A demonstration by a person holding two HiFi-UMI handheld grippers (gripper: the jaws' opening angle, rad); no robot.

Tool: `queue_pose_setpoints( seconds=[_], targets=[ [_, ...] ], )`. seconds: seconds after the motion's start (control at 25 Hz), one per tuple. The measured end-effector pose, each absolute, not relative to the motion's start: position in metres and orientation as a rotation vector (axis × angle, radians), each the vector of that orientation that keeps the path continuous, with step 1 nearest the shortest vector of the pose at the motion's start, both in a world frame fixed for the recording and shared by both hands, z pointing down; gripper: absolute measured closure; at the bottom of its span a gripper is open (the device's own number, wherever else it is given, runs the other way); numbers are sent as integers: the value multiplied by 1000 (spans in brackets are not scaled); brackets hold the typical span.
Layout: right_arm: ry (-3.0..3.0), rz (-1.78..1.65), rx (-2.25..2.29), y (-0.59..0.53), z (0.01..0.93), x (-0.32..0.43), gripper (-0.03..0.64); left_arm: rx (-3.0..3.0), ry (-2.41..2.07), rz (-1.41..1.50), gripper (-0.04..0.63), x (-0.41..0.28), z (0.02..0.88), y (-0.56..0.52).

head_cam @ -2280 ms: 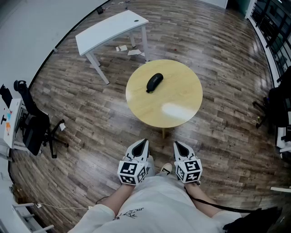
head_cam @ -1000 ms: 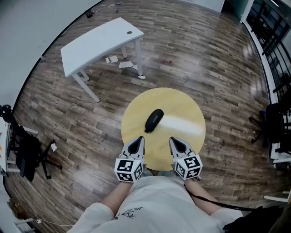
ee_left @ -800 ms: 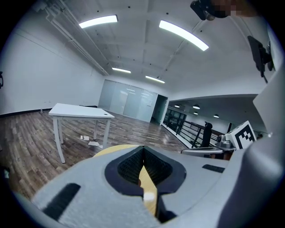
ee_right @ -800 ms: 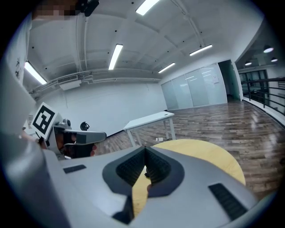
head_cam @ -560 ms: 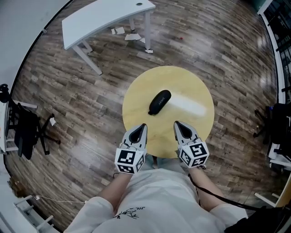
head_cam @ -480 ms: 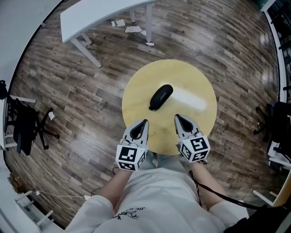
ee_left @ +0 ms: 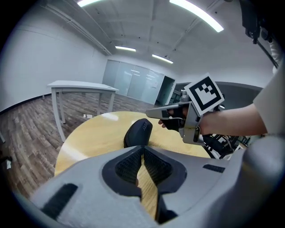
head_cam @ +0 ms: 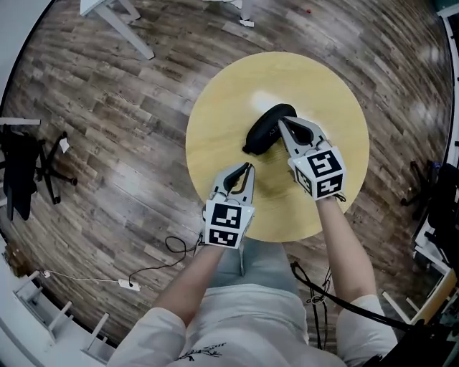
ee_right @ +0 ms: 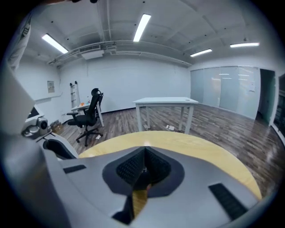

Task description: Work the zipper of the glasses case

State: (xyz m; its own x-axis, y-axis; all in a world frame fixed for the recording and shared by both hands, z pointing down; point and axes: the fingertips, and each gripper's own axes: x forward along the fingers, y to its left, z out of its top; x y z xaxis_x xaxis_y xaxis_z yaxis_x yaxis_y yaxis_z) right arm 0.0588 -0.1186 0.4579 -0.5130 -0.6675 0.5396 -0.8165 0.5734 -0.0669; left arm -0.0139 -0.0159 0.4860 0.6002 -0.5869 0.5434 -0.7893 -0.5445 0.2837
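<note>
The black glasses case (head_cam: 267,129) lies shut near the middle of the round yellow table (head_cam: 222,107). My right gripper (head_cam: 280,120) reaches over the case's right side; its jaws are shut with nothing seen between them. In the right gripper view the right gripper (ee_right: 144,150) hides the case and only the table (ee_right: 191,144) shows. My left gripper (head_cam: 249,165) is shut and empty, a short way before the case's near end. In the left gripper view the left gripper (ee_left: 142,149) points at the case (ee_left: 138,132), with the right gripper (ee_left: 149,114) just right of the case.
Wooden floor surrounds the table. A white desk's leg (head_cam: 125,18) shows at the top left and an office chair (head_cam: 20,168) at the far left. A cable (head_cam: 154,261) lies on the floor by the table's near side. The desk (ee_right: 164,101) and chair (ee_right: 91,116) stand beyond the table.
Both grippers have moved forward and down from the table's near edge out over it. The right one now reaches the case; the left stops just short of it.
</note>
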Motion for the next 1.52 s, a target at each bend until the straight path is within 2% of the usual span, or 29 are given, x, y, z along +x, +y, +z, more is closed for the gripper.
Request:
queue_pose_setpoints(
  seconds=[0.24,0.44,0.84,1.04,1.08,1.12,1.44,1.52],
  targets=[
    [-2324,447,1038,-132,495,42,623,2253,-1018,634,502,6,534,-20],
    [-2261,399,978,-140,504,27,623,2210,-1023,704,480,10,550,-26],
    [-2280,462,954,-140,506,26,623,2044,-1135,665,456,27,561,-12],
    [-2286,462,956,-141,505,27,623,1924,-1267,611,457,25,568,-27],
    [-2288,457,955,-141,506,27,623,1917,-1285,621,483,24,569,-27],
    [-2292,456,955,-141,506,27,623,1915,-1295,630,564,23,571,-27],
    [-2294,432,959,-138,506,25,623,1899,-1214,582,568,30,571,-24],
    [-2293,434,960,-138,506,26,623,1893,-1207,556,531,35,570,-25]
  ],
)
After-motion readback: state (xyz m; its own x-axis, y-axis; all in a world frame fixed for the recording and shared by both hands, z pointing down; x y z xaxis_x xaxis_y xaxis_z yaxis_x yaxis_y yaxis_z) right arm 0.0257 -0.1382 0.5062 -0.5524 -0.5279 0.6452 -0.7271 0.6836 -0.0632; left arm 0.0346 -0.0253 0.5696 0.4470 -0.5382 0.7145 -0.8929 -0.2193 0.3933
